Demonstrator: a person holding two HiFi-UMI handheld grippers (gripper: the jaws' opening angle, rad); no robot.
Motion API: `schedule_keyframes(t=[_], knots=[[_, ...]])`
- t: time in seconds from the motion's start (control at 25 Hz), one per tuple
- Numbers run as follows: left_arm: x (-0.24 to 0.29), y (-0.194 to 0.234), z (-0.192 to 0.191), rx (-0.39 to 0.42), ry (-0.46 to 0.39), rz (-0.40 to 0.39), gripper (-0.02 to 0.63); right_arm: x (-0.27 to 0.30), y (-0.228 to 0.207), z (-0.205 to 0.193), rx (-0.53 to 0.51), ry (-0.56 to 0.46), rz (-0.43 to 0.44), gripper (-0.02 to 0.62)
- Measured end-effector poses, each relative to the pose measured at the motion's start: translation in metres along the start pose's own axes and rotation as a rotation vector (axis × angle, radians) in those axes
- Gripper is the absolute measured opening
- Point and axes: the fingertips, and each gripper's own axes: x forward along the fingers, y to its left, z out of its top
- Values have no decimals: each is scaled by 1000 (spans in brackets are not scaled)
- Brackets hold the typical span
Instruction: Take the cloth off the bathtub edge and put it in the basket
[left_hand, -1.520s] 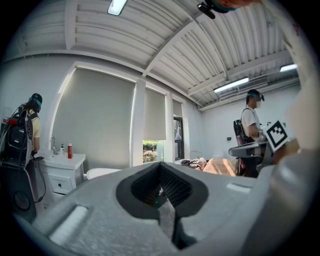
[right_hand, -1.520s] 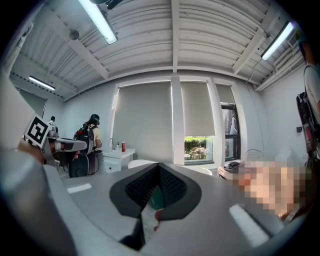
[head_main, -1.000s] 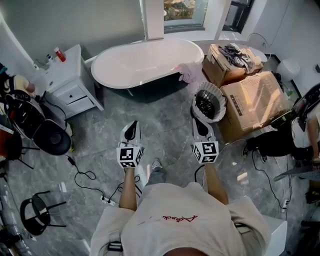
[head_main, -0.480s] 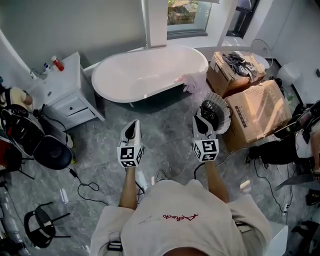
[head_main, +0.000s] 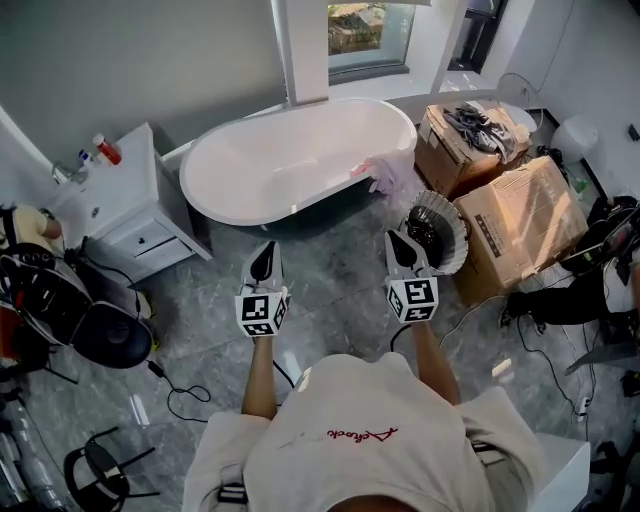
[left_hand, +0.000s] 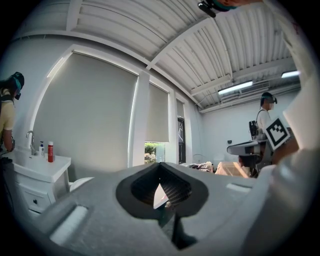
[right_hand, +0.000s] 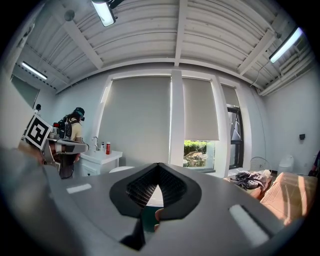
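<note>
A pink cloth (head_main: 384, 173) hangs over the right end of the white bathtub (head_main: 290, 160), at the rim. Just right of the tub on the grey floor stands the round basket (head_main: 438, 232), with a pleated pale rim and a dark inside. My left gripper (head_main: 264, 252) is held over the floor in front of the tub, jaws together and empty. My right gripper (head_main: 401, 241) points at the basket's left rim, short of the cloth, also shut and empty. Both gripper views look level across the room, with the jaws (left_hand: 160, 192) (right_hand: 157, 195) closed.
A white vanity (head_main: 125, 205) with a red bottle (head_main: 108, 150) stands left of the tub. Cardboard boxes (head_main: 515, 225) with clothes on one (head_main: 478, 125) crowd the right. Cables (head_main: 180, 395) trail over the floor. A black chair (head_main: 110, 335) and a person (head_main: 605, 275) are at the sides.
The view has closed in on the tub: tub, cloth and basket sit lower and nearer. Both grippers keep their place in front of the body, still shut.
</note>
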Motion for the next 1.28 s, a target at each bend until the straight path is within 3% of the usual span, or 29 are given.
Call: schedule_keyframes(t=[0.4, 0.76, 1.28], knots=[[22, 4, -3, 7, 12, -32, 3, 12, -10, -12, 21, 20, -37, 6], [44, 21, -14, 4, 34, -15, 5, 43, -13, -23, 37, 31, -25, 6], [154, 76, -20, -10, 67, 41, 4, 178, -46, -21, 37, 52, 45, 6]])
